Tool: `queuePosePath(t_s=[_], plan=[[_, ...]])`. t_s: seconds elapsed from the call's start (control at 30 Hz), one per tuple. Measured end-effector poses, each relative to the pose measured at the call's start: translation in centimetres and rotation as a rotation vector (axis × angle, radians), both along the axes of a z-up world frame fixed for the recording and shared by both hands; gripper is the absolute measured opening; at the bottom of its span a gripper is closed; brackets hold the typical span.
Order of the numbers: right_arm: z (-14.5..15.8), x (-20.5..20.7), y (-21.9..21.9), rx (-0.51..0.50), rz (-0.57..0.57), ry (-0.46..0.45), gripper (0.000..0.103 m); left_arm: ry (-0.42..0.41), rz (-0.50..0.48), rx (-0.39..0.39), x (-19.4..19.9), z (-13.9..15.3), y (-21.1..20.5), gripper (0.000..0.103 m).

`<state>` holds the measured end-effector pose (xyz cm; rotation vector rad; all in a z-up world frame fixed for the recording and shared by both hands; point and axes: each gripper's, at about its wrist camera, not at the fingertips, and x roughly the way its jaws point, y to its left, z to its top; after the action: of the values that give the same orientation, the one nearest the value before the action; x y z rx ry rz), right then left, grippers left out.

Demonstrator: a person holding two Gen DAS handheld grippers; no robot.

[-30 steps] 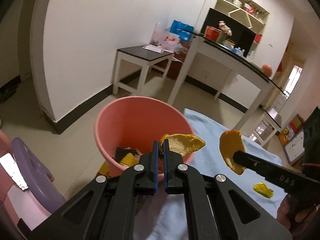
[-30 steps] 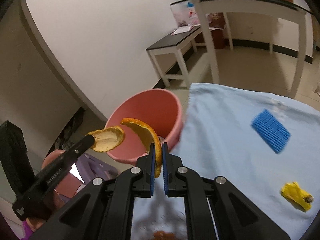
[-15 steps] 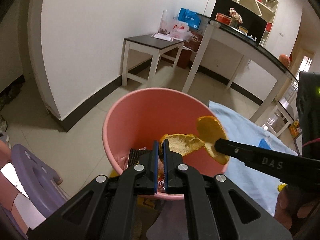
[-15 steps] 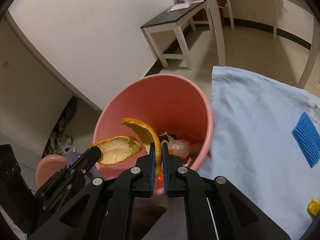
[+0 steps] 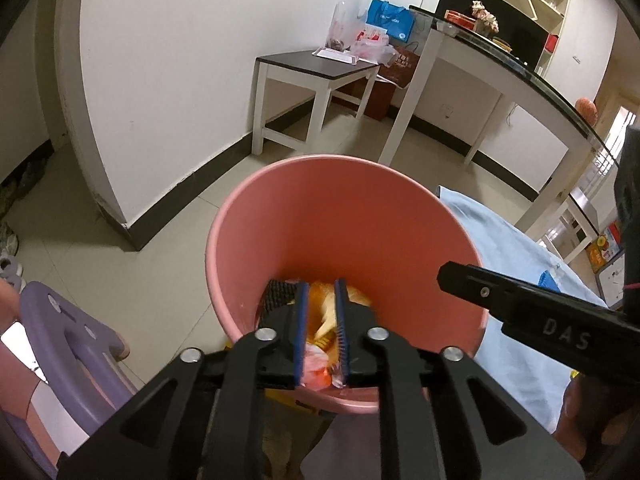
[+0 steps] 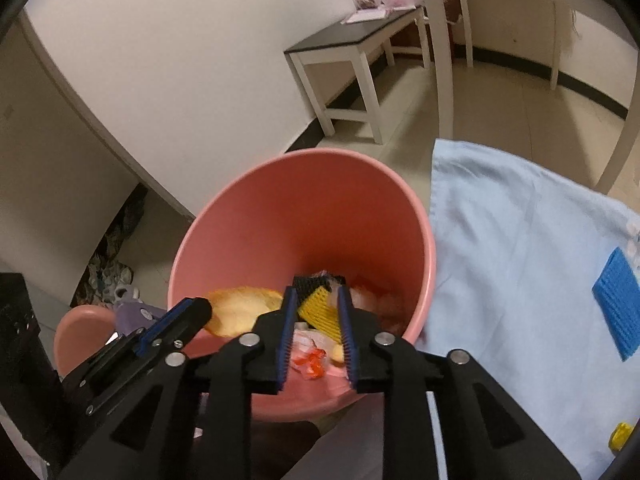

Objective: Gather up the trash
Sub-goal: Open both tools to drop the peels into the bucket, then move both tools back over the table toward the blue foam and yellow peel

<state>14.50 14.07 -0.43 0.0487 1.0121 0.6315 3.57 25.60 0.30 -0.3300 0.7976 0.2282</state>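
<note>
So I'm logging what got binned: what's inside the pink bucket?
Inside the pink bucket: orange peel, yellow foam netting, black netting, red-and-white wrappers. Anything beneath is covered.

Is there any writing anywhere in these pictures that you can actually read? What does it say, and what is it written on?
"DAS": raised letters on the black finger of the right gripper, seen in the left wrist view.
White lettering on the blue bag against the back wall: too small and blurred to read.
Print on the colourful box on the floor at far right: blurred, unreadable.
Nothing readable in the right wrist view.
</note>
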Motion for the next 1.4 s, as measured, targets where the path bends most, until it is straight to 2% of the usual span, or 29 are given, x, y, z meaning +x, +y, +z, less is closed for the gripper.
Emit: queuePosePath(t_s=[0.17, 0.23, 0.37, 0.47, 0.67, 0.83, 0.87, 0.93, 1.03, 1.2, 1.4], plan=[[1.1, -0.6, -0.6, 0.022, 0.012, -0.024, 0.026, -0.017, 0.002, -0.002, -0.7, 0.8, -0.4, 0.021], [1.5, -1.1, -1.0, 0.036, 0.013, -0.032, 0.032, -0.02, 0.001, 0.001, -1.0, 1.0, -0.7, 0.023], [2.4, -2.2, -2.0, 0.055, 0.022, -0.049, 0.035, -0.03, -0.006, 0.008, -1.8, 1.8, -1.4, 0.027], [3.2, -3.0, -2.7, 0.066, 0.034, -0.064, 0.036, -0.041, -0.008, 0.011, -2.5, 2.4, -1.9, 0.034], [4.7, -5.2, -5.1, 0.12, 0.047, -0.09, 0.038, -0.06, -0.018, 0.002, -3.7, 3.6, -3.1, 0.035], [5.2, -7.5, -7.1, 0.119, 0.052, -0.129, 0.038, -0.071, -0.05, -0.022, -4.5, 4.5, -4.4, 0.035], [5.2, -7.9, -7.7, 0.119, 0.05, -0.131, 0.039, -0.072, -0.058, -0.021, -4.7, 4.7, -4.9, 0.035], [5.2, -8.8, -9.0, 0.138, 0.043, -0.125, 0.048, -0.073, -0.073, -0.012, -5.1, 5.0, -5.9, 0.035], [5.3, -10.2, -11.1, 0.166, 0.026, -0.151, 0.057, -0.075, -0.09, 0.001, -5.6, 5.4, -7.3, 0.035], [5.6, -11.6, -14.6, 0.157, 0.003, -0.19, 0.062, -0.072, -0.117, 0.025, -6.2, 5.7, -10.0, 0.035], [5.2, -13.9, -21.3, 0.071, -0.069, -0.279, 0.066, -0.082, -0.211, -0.045, -6.5, 5.3, -13.2, 0.035]])
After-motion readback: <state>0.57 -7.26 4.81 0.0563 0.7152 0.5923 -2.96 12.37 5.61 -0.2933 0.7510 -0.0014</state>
